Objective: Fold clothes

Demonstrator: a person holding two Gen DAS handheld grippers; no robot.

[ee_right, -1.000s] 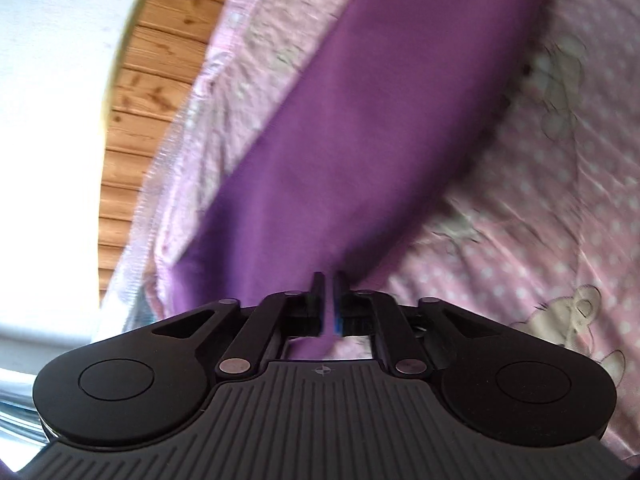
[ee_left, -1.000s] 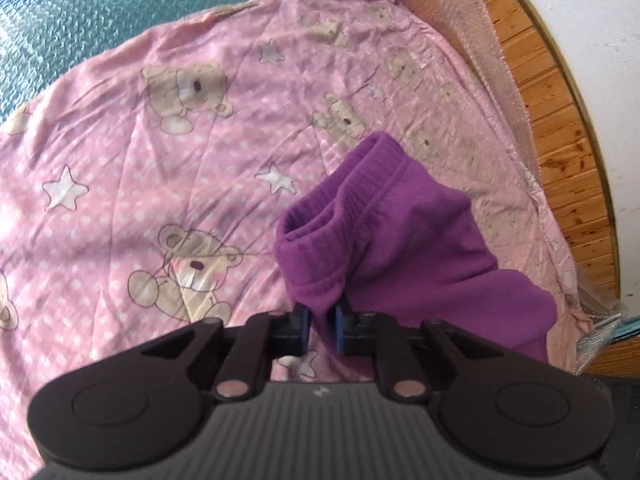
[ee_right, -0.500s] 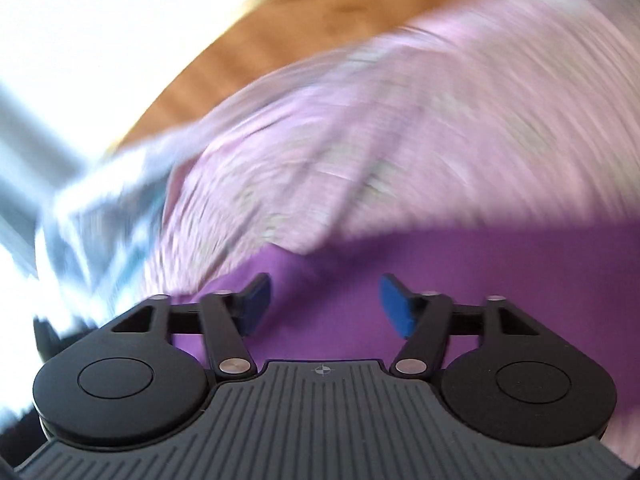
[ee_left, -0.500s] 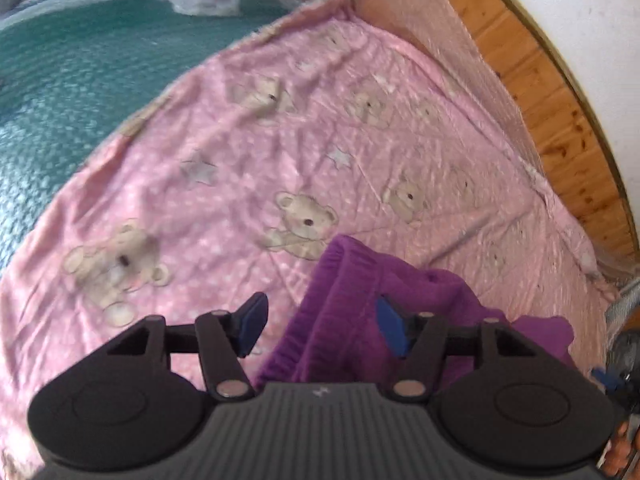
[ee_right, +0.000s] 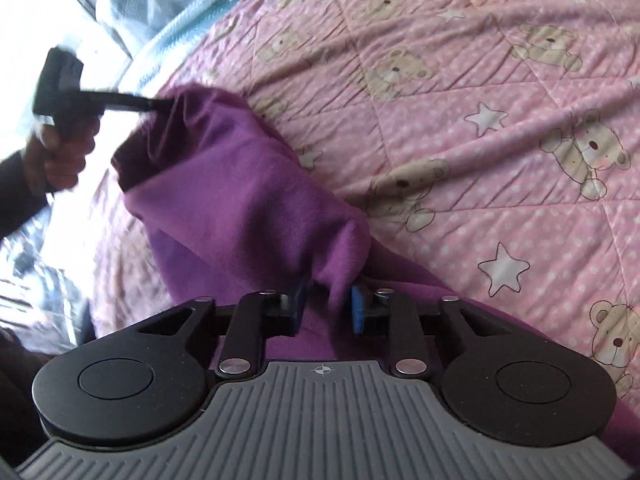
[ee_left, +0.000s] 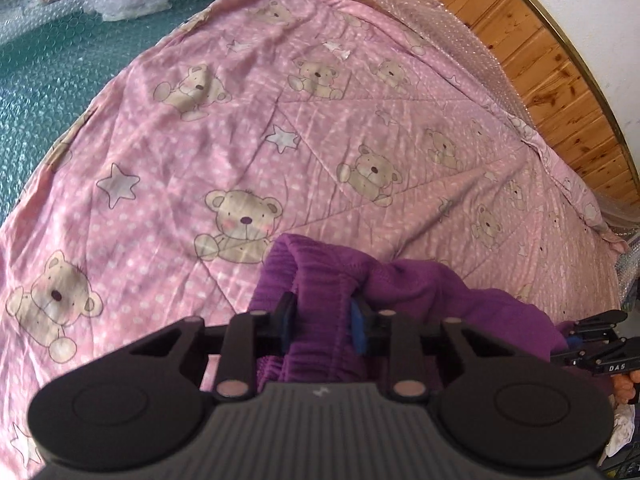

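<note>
Purple fleece garment w/ gathered elastic waistband [ee_left: 320, 292] bunched at near edge of pink quilted bedspread w/ teddy-bear + star print [ee_left: 248, 132]

L gripper [ee_left: 323, 322]: jaws just been closing; blue pads now pinching waistband fold, fabric bunched tight between them – gripping garment

R gripper [ee_right: 326, 308]: jaws also just been closing; blue pads on either side of a hanging fold of the plain purple end [ee_right: 248, 200]; left pad against cloth, right pad contact hard to judge – looks like a grip

Seen from R cam: L tool far left, biting garment's far corner, held by hand [ee_right: 60, 148] in dark sleeve; cloth lifted in a ridge between the two tools

Teal bubble-wrap sheet [ee_left: 44, 72] left of bedspread; wood panelling [ee_left: 552, 60] far right
</note>
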